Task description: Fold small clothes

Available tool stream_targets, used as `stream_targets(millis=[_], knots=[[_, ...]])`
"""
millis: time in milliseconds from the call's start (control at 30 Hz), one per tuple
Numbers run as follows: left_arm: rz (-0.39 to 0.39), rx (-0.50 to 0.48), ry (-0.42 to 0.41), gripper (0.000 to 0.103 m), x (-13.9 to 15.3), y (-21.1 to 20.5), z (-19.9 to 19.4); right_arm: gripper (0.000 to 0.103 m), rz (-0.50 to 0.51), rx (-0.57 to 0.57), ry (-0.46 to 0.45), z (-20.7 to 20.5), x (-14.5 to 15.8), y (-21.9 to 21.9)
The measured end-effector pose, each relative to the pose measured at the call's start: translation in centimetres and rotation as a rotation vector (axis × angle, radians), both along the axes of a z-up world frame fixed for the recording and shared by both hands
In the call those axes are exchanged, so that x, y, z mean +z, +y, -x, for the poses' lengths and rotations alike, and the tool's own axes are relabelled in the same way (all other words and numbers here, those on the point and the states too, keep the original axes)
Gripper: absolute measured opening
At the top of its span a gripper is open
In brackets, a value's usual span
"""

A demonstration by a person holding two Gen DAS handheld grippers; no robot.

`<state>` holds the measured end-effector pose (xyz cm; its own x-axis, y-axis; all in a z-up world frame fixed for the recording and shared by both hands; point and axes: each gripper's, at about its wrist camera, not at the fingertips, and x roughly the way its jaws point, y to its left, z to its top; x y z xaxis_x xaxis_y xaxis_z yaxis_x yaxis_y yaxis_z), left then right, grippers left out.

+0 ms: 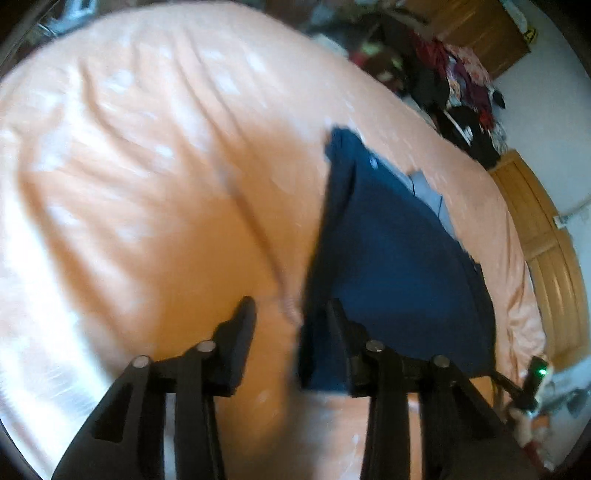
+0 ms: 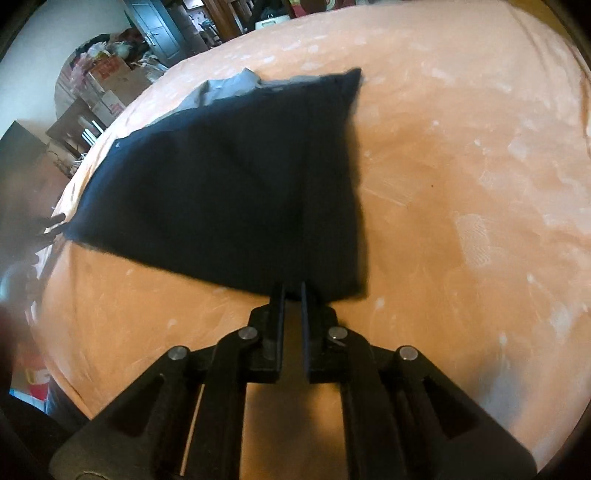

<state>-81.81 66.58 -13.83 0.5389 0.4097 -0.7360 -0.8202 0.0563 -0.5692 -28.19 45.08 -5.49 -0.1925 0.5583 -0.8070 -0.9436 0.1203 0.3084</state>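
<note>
A navy blue garment (image 1: 399, 258) lies spread on the peach bed sheet (image 1: 147, 184), with a grey cloth (image 1: 424, 188) showing at its far edge. My left gripper (image 1: 290, 310) is open at the garment's left edge. Its right finger (image 1: 338, 325) overlaps the dark fabric and its left finger is over bare sheet. In the right wrist view the garment (image 2: 229, 177) stretches away from my right gripper (image 2: 291, 291), which is shut on its near edge and lifts that corner a little. The grey cloth (image 2: 229, 86) peeks out at the far side.
The sheet (image 2: 461, 184) covers a wide bed. A wooden headboard (image 1: 546, 258) runs along the right. A heap of clothes (image 1: 458, 92) lies beyond the bed. Cardboard boxes (image 2: 110, 74) and a door (image 2: 159, 33) stand past the bed's far left.
</note>
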Motion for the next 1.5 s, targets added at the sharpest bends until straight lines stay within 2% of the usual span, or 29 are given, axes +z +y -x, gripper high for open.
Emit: stream_targets(millis=[100, 167, 233, 300, 333, 367, 467, 633, 867, 1033, 1267, 1400, 1500], knots=[[-0.076, -0.050, -0.042, 0.048, 2.2, -2.3, -0.6, 0.012, -0.047, 0.031, -0.014, 2.6, 2.0, -0.9], [-0.106, -0.081, -0.056, 0.058, 2.7, -3.5, -1.3, 0.016, -0.073, 0.061, -0.013, 4.4, 2.9, -0.7], [-0.081, -0.092, -0.051, 0.059, 1.5, -4.0, -1.6, 0.030, -0.095, 0.111, -0.028, 6.5, 3.8, -0.2], [-0.041, -0.088, -0.037, 0.059, -0.2, -4.3, -1.8, 0.037, -0.103, 0.159, -0.027, 8.2, 4.6, 0.4], [-0.037, -0.089, -0.041, 0.059, -1.0, -4.6, -1.9, 0.038, -0.105, 0.189, -0.034, 9.3, 5.0, 1.0], [-0.065, -0.091, -0.034, 0.060, -1.4, -5.2, -2.0, 0.039, -0.108, 0.210, -0.038, 9.9, 5.4, 1.6], [-0.108, -0.111, -0.042, 0.068, -1.4, -5.9, -2.1, 0.047, -0.132, 0.273, -0.015, 11.9, 6.8, 4.2], [-0.119, -0.125, -0.063, 0.073, -1.6, -5.7, -2.2, 0.067, -0.160, 0.413, -0.036, 17.1, 8.2, 10.7], [-0.137, -0.136, -0.086, 0.076, -1.8, -5.7, -2.4, 0.069, -0.172, 0.551, -0.083, 23.0, 9.1, 22.1], [-0.140, -0.155, -0.107, 0.081, -1.8, -5.5, -2.5, 0.069, -0.154, 0.648, -0.106, 26.7, 8.3, 29.1], [-0.144, -0.163, -0.126, 0.084, -1.9, -5.4, -2.6, 0.070, -0.118, 0.766, -0.174, 32.1, 5.6, 35.3], [-0.145, -0.164, -0.138, 0.084, -2.0, -5.3, -2.4, 0.070, -0.091, 0.777, -0.162, 33.1, 4.0, 38.2], [-0.148, -0.164, -0.146, 0.085, -2.1, -5.3, -2.4, 0.069, -0.074, 0.788, -0.113, 33.4, 3.2, 39.3]])
